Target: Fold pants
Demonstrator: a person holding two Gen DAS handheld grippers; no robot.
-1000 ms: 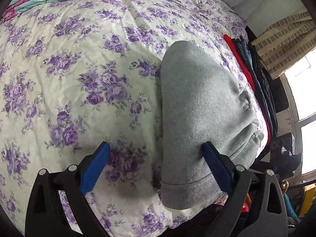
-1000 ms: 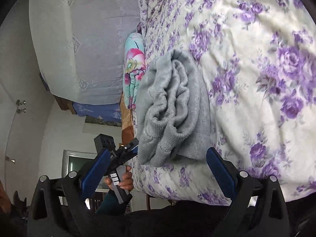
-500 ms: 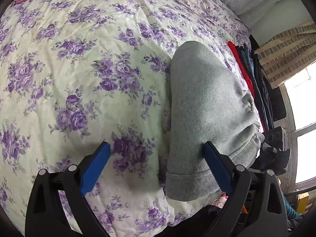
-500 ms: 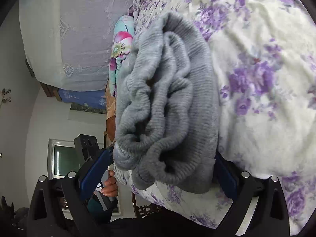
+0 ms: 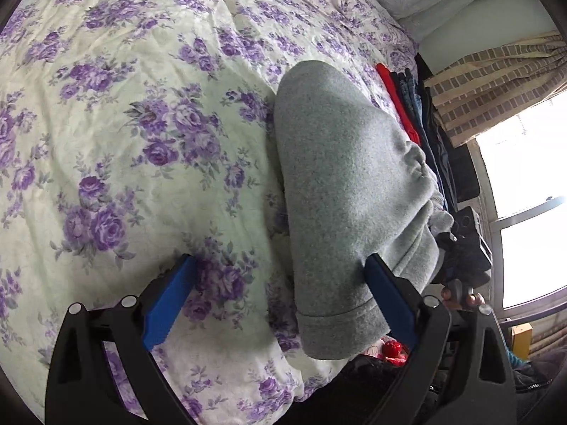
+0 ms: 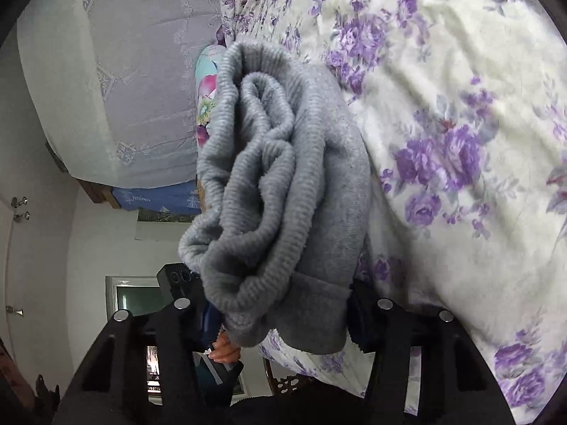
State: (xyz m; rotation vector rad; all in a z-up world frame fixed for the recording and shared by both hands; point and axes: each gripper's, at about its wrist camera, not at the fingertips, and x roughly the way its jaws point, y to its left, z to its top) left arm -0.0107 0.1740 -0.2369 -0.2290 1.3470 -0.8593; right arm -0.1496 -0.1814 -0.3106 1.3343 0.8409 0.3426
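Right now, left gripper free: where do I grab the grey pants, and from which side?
Take the hemmed leg end of the grey pants, coming in from the near bed edge. It is flat, thin and overhangs the floral bedspread, so one finger can slide under. The left gripper is open, and the hem lies by its right finger. The right gripper is closing on the ribbed waistband.

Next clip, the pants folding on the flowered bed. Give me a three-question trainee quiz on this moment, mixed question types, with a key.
1. True or false: the left gripper is clamped on the grey pants.
2. Which end of the pants sits between the closing jaws of the right gripper? A ribbed waistband; B a leg cuff.
3. Fill in: the clothes stacked at the edge of the flowered quilt beyond the pants have a ____ item nearest the pants.

Key: 1 false; 2 A; 3 red.
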